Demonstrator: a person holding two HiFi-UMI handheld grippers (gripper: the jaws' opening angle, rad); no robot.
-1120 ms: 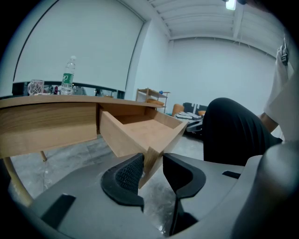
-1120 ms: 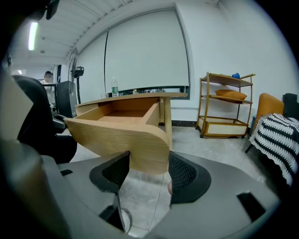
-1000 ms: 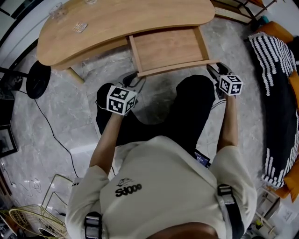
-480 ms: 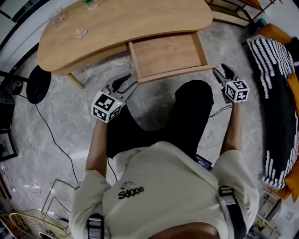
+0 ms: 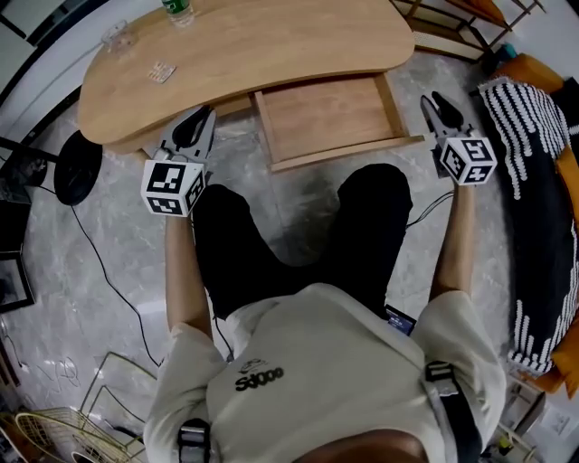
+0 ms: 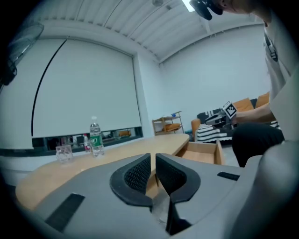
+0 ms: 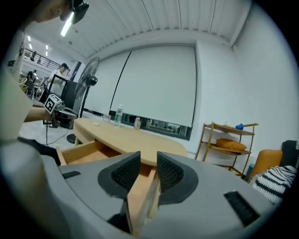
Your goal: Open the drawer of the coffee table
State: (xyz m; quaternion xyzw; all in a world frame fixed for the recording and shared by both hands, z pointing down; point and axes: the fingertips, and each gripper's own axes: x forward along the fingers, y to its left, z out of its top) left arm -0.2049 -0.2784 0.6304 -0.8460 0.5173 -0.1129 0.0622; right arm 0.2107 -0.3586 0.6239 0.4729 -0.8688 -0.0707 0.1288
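Drawer [image 5: 330, 113] pulled out from under table [image 5: 244, 45], open and bare inside, lying between the 2 grippers. Long axis running from one gripper across to the other; front panel facing the person [image 5: 362, 244].

Left gripper [image 5: 201, 118]: jaws just been closing, now nearly together with only a thin slit, nothing in it. Drawer off to its right, table edge below its tips.

Right gripper [image 5: 436, 101]: jaws also just been closing, now partly apart, holding nothing. Drawer's front corner just left of its tips.

Bottle [image 5: 179, 11] with green label far ahead of left gripper, print too small to read. Shirt [image 5: 298, 344] print something like "Sd000", not sharp enough to confirm.
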